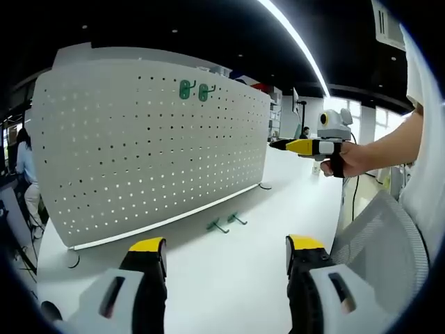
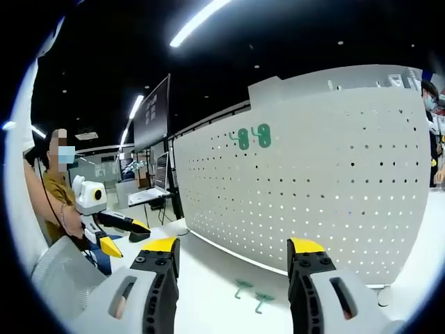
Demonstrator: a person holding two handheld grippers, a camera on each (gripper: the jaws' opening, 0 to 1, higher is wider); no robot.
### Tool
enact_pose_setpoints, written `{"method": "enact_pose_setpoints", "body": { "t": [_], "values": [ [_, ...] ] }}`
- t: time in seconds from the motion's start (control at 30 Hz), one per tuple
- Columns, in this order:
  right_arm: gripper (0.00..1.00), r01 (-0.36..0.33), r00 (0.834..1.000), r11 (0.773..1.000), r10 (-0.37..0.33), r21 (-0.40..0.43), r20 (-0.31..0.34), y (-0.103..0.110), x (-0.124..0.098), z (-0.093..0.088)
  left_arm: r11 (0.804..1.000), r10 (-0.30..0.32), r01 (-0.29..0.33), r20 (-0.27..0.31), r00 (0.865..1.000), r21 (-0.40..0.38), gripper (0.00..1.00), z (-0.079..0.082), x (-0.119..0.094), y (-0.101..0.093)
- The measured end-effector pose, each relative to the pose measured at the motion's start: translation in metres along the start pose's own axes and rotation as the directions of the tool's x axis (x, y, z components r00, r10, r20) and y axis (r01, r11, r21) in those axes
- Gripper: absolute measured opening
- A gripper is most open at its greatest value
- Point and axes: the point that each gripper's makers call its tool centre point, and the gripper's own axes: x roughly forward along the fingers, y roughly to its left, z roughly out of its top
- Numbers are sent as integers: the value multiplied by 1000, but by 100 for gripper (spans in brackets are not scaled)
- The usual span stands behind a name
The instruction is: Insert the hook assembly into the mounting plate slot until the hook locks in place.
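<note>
1. Two green hooks lie loose on the white surface, lower centre of the left gripper view, just in front of the pegboard's foot; same pair at bottom centre of the right gripper view.
2. Two more green hooks already hang side by side near the top edge of the perforated mounting plate, upper centre-left; in the right gripper view they sit upper centre on the plate.
3. Left tongs: jaws spread wide, nothing between them, hovering short of the loose hooks.
4. Right tongs: jaws also apart and empty. Seen from the other side at right of the left gripper view, there the yellow tips look close together; held in a person's hand, well apart from the hooks.
5. Handling, judged: hooks look like small stiff plastic, light, likely to skid on the smooth surface. Best to pinch the flat back plate, leaving the pegs free for the holes.
6. No containers visible; hooks lie bare on the surface.
7. Insertion not yet begun.
</note>
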Motion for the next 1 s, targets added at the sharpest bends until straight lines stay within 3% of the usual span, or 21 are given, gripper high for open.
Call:
{"method": "enact_pose_setpoints", "body": {
  "t": [1.0],
  "values": [
    [62,15,989,999,-9,34,-150,14,-47,-64,1000,18,-18,-28,999,-7,71,-16,-11,8]
  ]
}}
